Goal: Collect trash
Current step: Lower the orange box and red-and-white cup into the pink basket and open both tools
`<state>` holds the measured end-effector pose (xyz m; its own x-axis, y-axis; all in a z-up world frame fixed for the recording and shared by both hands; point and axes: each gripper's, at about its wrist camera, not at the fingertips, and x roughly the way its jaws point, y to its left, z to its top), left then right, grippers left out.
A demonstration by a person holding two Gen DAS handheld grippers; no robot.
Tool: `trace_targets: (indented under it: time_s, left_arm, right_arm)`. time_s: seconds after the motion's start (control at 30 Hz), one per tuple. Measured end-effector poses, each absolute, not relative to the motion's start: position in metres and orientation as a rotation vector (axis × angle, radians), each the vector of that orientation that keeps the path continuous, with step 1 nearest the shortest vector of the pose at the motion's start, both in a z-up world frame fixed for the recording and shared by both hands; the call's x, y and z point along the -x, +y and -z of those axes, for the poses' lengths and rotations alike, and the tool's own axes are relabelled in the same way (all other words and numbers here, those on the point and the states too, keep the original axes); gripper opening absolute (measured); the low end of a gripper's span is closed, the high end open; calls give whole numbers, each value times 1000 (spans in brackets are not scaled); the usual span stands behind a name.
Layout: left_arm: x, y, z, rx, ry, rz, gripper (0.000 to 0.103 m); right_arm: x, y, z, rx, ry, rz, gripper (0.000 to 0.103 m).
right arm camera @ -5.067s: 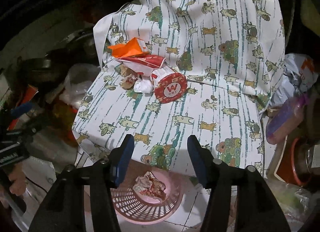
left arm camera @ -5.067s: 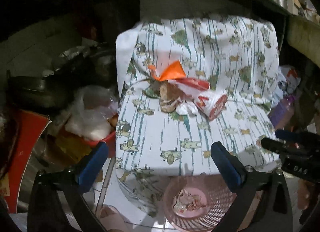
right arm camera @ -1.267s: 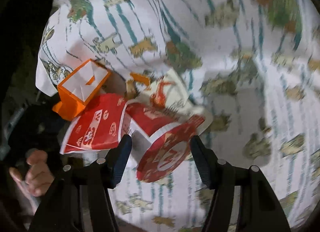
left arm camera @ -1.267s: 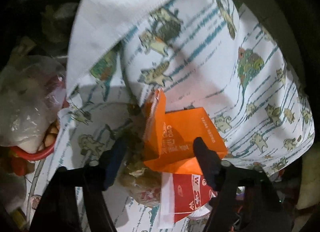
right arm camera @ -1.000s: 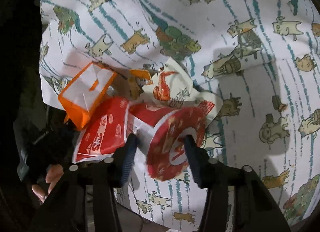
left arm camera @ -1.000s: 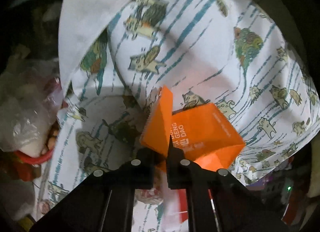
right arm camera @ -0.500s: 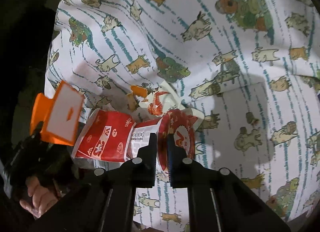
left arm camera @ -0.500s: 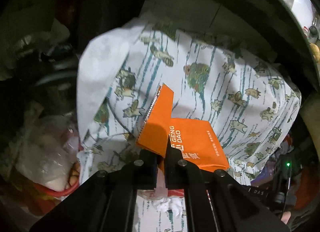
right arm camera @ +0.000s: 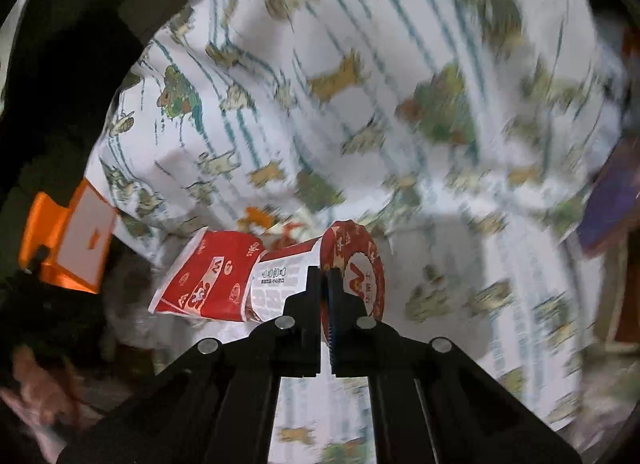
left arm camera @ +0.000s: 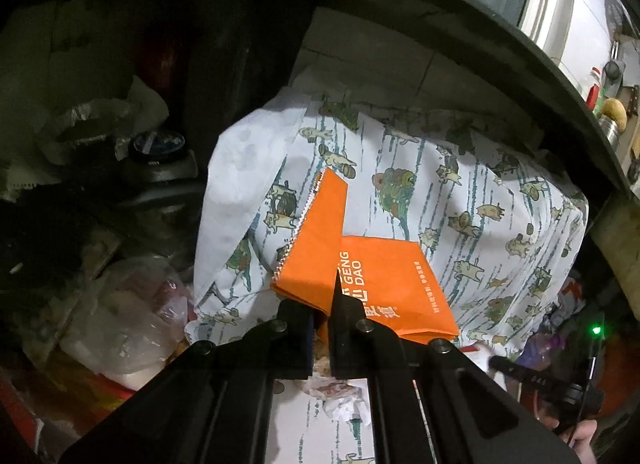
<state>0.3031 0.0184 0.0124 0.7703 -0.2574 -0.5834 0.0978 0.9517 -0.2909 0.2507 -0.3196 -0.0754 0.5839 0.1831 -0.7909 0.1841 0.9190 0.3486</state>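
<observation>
My left gripper (left arm camera: 327, 306) is shut on an orange paper bag (left arm camera: 384, 280) and holds it up above the chair draped in a white animal-print cloth (left arm camera: 460, 199). The bag also shows at the left of the right wrist view (right arm camera: 68, 240). My right gripper (right arm camera: 325, 288) is shut on the rim of a red and white paper cup (right arm camera: 352, 268), lifted off the seat. A red paper wrapper (right arm camera: 208, 280) hangs beside the cup. Crumpled white paper (left arm camera: 340, 400) lies on the seat below the left gripper.
A clear plastic bag over a red bowl (left arm camera: 120, 328) sits left of the chair, with dark pots (left arm camera: 160, 167) behind. A dark curved shelf edge (left arm camera: 500, 35) runs overhead. A purple bottle (right arm camera: 608, 215) is at the right of the chair.
Both grippers closed, the left on the orange bag and the right on the cup's rim. Both have since lifted their items away from the seat.
</observation>
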Motion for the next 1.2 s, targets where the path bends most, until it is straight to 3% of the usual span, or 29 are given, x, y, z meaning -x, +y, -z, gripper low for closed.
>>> trace_targets:
  time_s: [0.7, 1.2]
  left_arm:
    - [-240, 0, -62, 50, 568, 126, 6]
    - [-201, -6, -55, 24, 592, 113, 6]
  right_arm:
    - [-212, -332, 41, -390, 897, 44, 3]
    - [-170, -290, 41, -369, 944, -132, 3]
